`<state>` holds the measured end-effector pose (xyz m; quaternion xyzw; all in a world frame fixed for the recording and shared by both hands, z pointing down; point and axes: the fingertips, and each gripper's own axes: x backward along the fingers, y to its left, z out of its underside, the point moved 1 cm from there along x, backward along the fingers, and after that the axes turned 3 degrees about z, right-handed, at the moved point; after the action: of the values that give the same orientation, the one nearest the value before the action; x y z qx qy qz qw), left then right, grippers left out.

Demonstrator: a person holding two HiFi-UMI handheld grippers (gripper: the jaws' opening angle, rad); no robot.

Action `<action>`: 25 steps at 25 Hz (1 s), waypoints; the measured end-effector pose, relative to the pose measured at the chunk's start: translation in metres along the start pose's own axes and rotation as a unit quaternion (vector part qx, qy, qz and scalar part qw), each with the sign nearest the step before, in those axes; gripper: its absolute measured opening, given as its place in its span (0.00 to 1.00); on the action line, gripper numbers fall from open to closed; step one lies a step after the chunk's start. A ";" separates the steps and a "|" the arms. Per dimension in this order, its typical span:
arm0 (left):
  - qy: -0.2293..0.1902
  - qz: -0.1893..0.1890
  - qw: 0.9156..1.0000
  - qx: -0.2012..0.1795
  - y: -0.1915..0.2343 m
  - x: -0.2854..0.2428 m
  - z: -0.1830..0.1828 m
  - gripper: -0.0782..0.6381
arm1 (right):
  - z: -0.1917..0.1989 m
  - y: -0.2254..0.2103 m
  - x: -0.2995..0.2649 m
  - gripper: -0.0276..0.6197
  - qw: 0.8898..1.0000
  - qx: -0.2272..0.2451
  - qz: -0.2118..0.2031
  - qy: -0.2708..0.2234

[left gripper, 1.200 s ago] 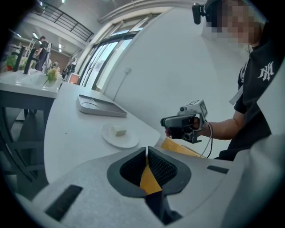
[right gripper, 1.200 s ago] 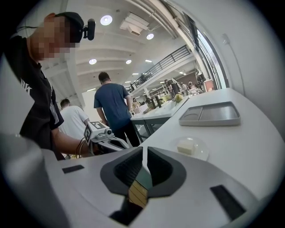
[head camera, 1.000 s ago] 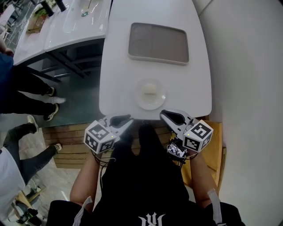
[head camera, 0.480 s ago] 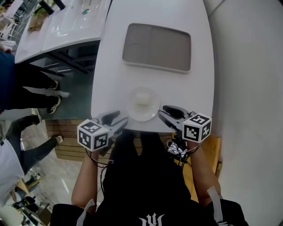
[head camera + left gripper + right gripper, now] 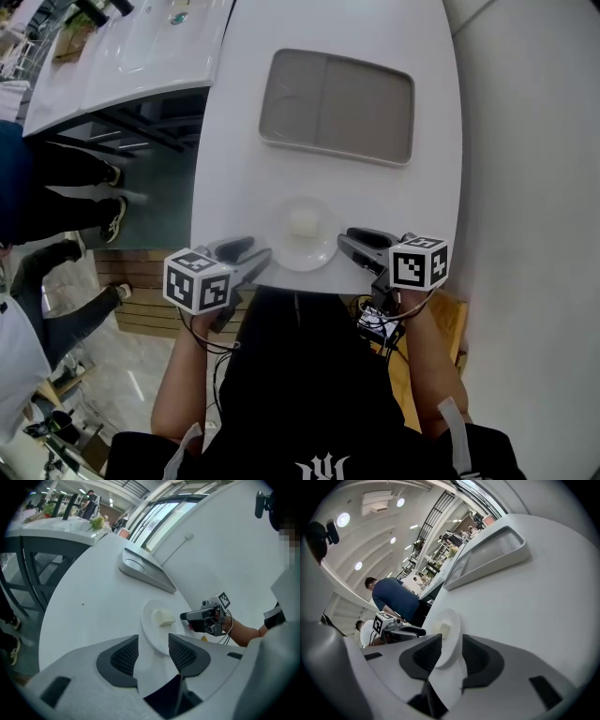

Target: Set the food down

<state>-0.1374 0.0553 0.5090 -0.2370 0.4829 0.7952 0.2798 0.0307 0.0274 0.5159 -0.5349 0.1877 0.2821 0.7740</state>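
Evidently the plate (image 5: 302, 256) of food (image 5: 302, 223) rests on the worktop (image 5: 239, 141), so the left hand-held gripper (image 5: 255, 253) and right hand-held gripper (image 5: 349, 241) flank its rim with jaws spread.

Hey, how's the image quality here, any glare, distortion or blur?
Head view: soft even light, the white plate nearly blends into the white table. Left gripper view: strong fisheye bending, dark corners, sharp enough. Right gripper view: same bending, tilted scene, ceiling lights glaring.

a white rounded table (image 5: 239, 141) fills the frame's centre, carrying a grey tray (image 5: 336, 105) at upper middle and a white plate (image 5: 321, 251) at its lower edge.
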 end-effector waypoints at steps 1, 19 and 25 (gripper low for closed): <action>0.004 0.001 1.000 0.003 0.001 -0.001 0.000 0.36 | 0.000 -0.001 0.000 0.23 1.000 -0.004 0.002 0.003; 0.048 -0.014 0.999 0.006 0.010 -0.023 -0.005 0.24 | 0.006 -0.008 -0.021 0.12 0.997 -0.054 0.012 0.048; 0.055 -0.021 0.998 0.003 0.010 -0.026 -0.006 0.21 | -0.001 -0.010 -0.020 0.08 0.993 -0.110 -0.001 0.030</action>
<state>-0.1247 0.0411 0.5293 -0.2899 0.4953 0.7731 0.2703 0.0217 0.0193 0.5353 -0.6254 0.1785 0.2840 0.7046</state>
